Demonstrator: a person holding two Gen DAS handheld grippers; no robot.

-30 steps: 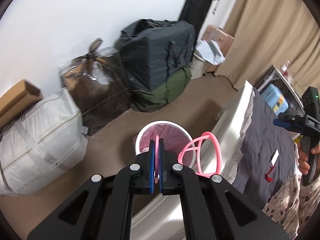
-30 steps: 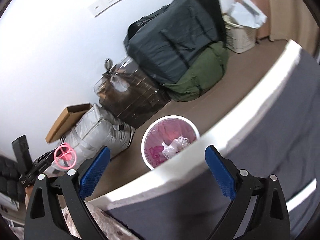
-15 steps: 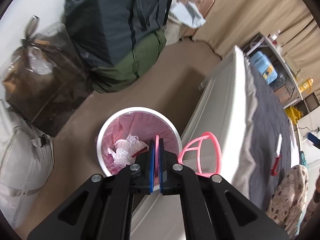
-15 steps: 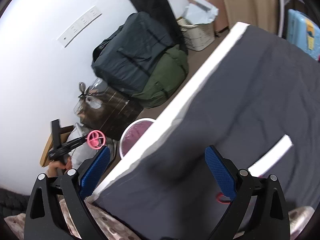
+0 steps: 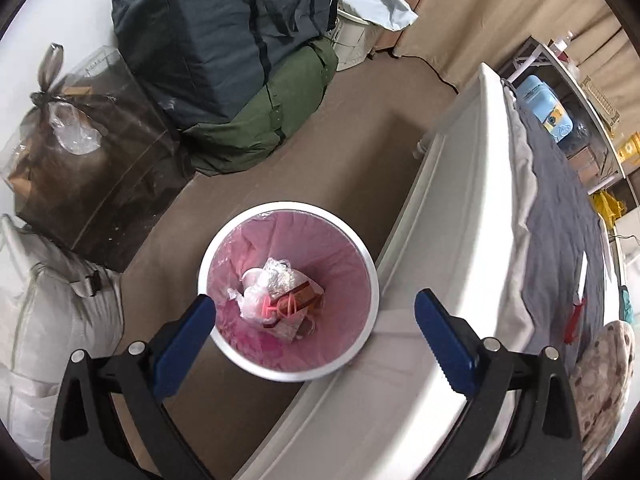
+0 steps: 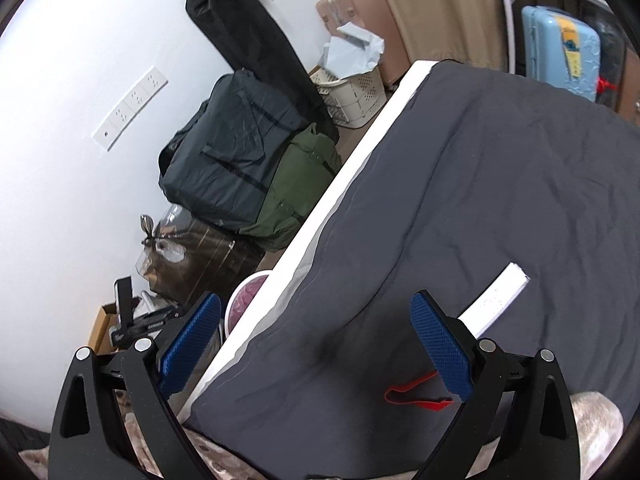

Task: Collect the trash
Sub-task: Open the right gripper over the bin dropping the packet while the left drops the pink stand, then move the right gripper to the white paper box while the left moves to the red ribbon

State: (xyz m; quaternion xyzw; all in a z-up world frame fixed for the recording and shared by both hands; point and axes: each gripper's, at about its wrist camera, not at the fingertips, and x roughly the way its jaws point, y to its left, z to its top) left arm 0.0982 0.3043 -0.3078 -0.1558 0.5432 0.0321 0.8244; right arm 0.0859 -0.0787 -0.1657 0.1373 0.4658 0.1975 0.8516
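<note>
One bed [image 6: 500, 184] under a dark grey cover is filling the right-wrist view. Two stacked bags, navy [image 5: 224, 36] over green [image 5: 276, 120], are lining the wall. One white bin [image 5: 288, 288] with a pink liner is standing beside the bed, holding a pink ring [image 5: 280, 306] among wrappers. One white strip [image 6: 496, 298] and one red clip [image 6: 416, 396] are lying on the cover. The left hand-held gripper [image 5: 316, 328] is opening wide above the bin, gripping nothing; the right hand-held gripper [image 6: 316, 340] is gaping, empty, over the bed.
</note>
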